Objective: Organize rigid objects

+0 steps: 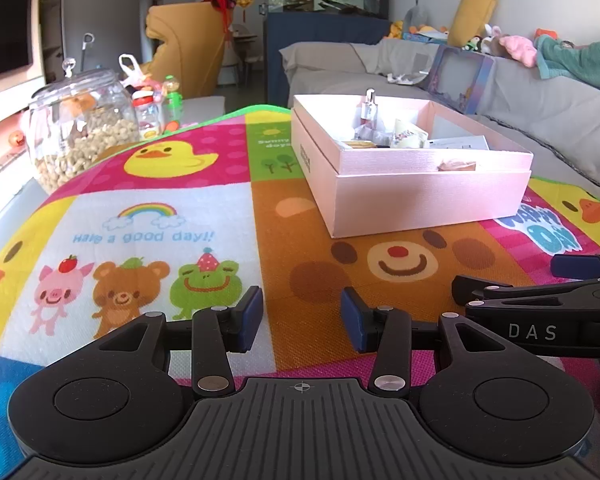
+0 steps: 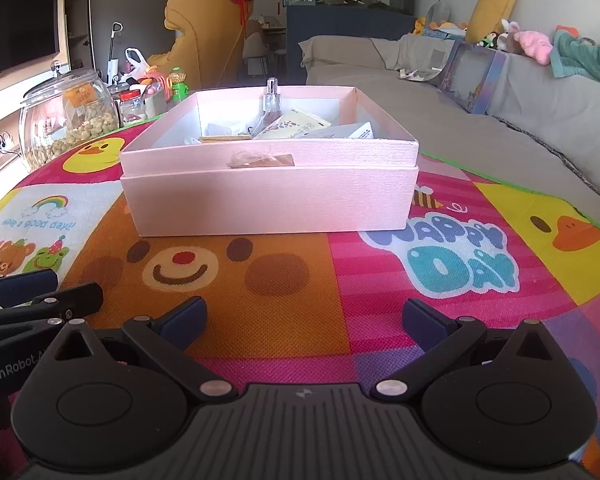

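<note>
A pink open box [image 1: 420, 196] [image 2: 268, 200] stands on the cartoon mat, nested in its lid. Inside it are a small clear bottle [image 1: 369, 111] [image 2: 272, 98], paper packets [image 2: 296, 126] and a white card [image 1: 458, 143]. My left gripper [image 1: 302, 322] is open and empty, low over the mat, short of the box and to its left. My right gripper [image 2: 304, 320] is wide open and empty, facing the box front. Each gripper shows at the other view's edge: the right gripper [image 1: 540, 296], the left gripper [image 2: 32, 296].
A colourful mat [image 1: 180, 208] [image 2: 460, 264] covers the table. A glass jar of nuts [image 1: 80, 128] [image 2: 66, 116] and small bottles [image 1: 152, 114] stand at the far left. A grey sofa [image 2: 500, 112] with plush toys lies to the right.
</note>
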The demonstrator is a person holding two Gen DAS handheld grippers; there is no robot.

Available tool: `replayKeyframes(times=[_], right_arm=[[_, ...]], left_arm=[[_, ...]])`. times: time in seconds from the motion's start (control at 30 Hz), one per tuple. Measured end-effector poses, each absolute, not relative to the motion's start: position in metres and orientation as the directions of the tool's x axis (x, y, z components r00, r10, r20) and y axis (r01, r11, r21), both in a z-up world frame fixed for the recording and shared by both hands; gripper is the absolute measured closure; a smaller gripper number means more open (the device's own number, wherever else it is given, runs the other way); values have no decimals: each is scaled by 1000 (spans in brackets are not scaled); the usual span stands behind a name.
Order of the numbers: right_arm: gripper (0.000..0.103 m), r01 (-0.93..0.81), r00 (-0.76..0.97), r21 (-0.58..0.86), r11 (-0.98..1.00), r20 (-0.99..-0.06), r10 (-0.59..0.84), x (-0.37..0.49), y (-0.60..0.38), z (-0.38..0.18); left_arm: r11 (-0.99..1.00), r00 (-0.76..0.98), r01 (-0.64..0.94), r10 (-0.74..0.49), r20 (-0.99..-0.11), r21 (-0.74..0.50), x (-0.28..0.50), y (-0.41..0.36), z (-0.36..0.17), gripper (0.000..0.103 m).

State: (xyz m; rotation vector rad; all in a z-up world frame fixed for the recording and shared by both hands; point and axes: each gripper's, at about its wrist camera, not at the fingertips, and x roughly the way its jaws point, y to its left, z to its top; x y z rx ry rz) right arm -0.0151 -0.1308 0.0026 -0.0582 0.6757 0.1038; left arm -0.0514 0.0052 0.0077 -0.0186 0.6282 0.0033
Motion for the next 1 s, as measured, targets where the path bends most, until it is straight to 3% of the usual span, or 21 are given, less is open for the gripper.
replayKeyframes(times=[1.0], right_arm=[[0, -115, 775, -20, 993, -627, 77, -15, -131, 2]], left_arm=[[1000, 808, -6, -7, -590, -20, -50, 4, 8, 56]])
